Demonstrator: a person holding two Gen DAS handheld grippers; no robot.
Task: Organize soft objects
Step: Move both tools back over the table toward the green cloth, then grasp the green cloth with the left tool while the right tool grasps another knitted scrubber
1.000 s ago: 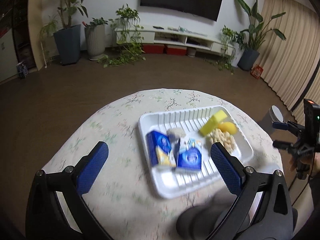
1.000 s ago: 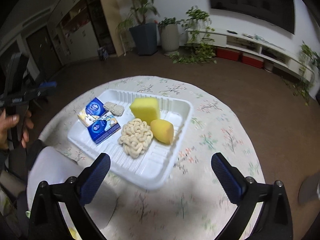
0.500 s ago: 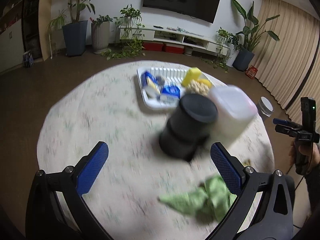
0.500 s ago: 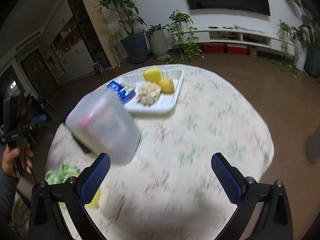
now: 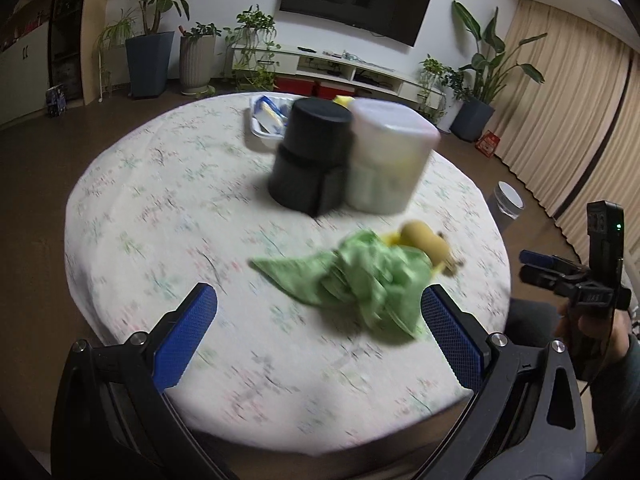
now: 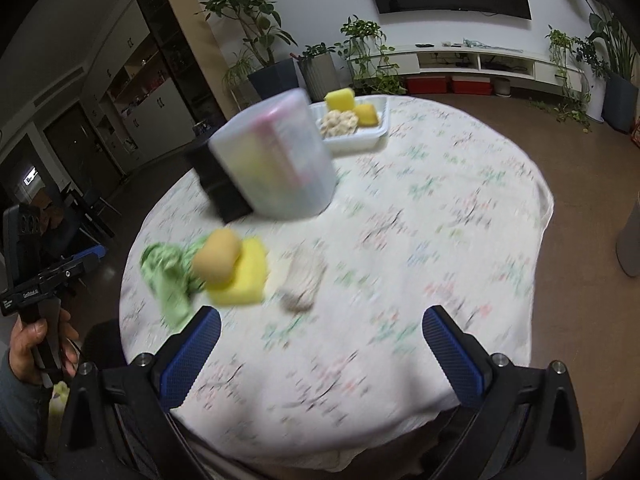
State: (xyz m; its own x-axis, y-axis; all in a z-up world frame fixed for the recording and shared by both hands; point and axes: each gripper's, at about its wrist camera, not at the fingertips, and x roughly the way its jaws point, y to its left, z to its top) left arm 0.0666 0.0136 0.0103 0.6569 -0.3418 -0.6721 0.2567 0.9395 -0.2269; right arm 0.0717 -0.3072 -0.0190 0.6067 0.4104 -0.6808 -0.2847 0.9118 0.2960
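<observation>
Tray [image 6: 376, 134] part-filled with sponges; green cloth [image 5: 360, 280], yellow sponge [image 6: 244, 276], bun [image 6: 218, 256] left on worktop [image 6: 440, 240]; both claws released, empty.

Cloth [image 5: 360, 276] before 2 containers [image 5: 348, 156]; tray [image 6: 352, 136] behind.

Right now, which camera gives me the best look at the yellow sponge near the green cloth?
The right wrist view: the yellow sponge lies in the open, a tan soft piece resting on it, the green cloth beside it. In the left wrist view the cloth hides nearly all of it.
</observation>
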